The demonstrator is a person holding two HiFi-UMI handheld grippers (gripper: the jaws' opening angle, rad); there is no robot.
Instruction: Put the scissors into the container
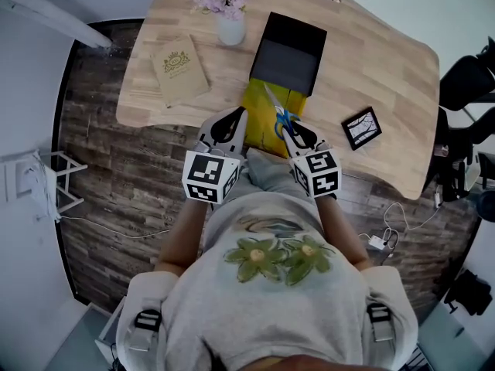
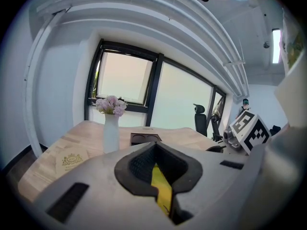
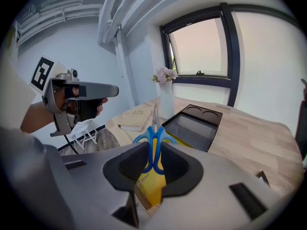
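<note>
The right gripper [image 3: 153,163] squeezed the handles of the blue-handled metal scissors [image 3: 154,137]. The scissors were up over the near edge of the light wooden table [image 1: 371,45], above a flat yellow packet [image 1: 261,103]. Their long pointy end aimed straight at the open black box container [image 1: 288,66], just past the packet. The left gripper [image 2: 158,174] hung beside them, its jaws nearly together and holding nothing.
</note>
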